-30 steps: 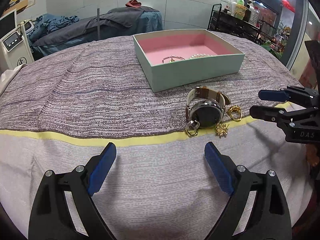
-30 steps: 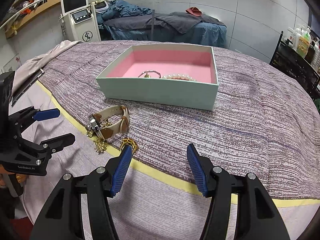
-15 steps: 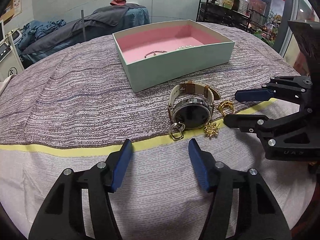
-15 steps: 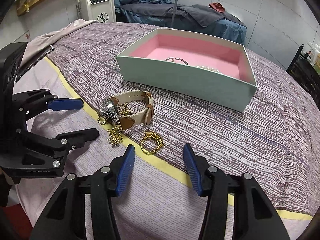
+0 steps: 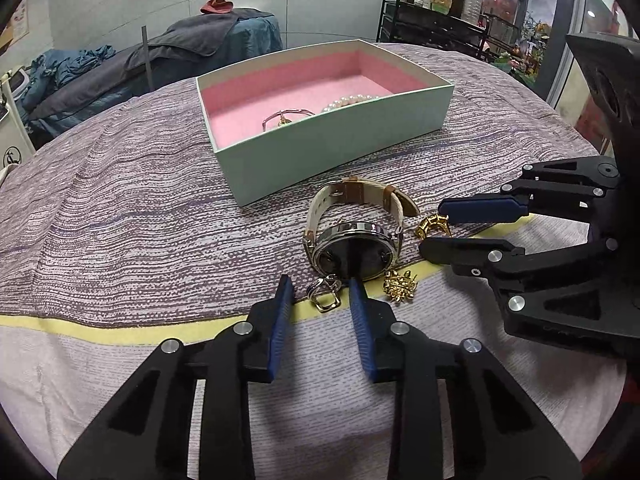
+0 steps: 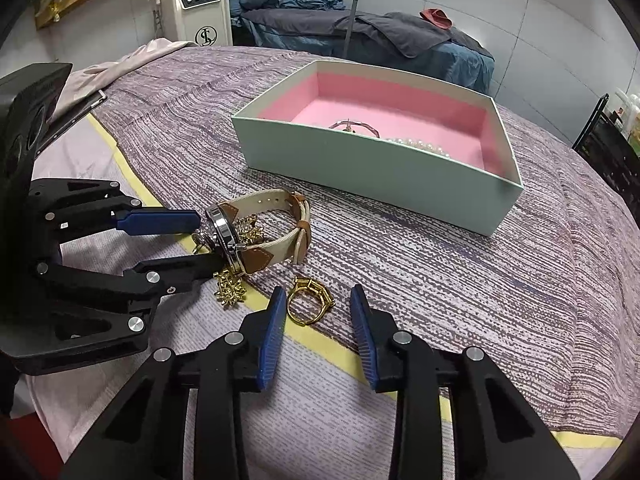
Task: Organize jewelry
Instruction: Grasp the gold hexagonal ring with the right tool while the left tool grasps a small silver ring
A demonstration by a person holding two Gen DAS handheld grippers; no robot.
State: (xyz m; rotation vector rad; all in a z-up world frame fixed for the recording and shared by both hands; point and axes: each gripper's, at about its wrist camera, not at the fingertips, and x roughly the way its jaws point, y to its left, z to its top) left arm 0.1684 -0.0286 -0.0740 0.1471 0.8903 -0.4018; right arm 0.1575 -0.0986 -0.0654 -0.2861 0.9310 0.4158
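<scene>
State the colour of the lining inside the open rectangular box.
Pink; the pale green box has a pink foam lining, clearest in the right wrist view.

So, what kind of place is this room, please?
Probably a beauty or massage salon, though I cannot be sure. A treatment bed draped in dark towels stands behind, a white device with a screen beside it, and a black cart of lotion bottles.
</scene>
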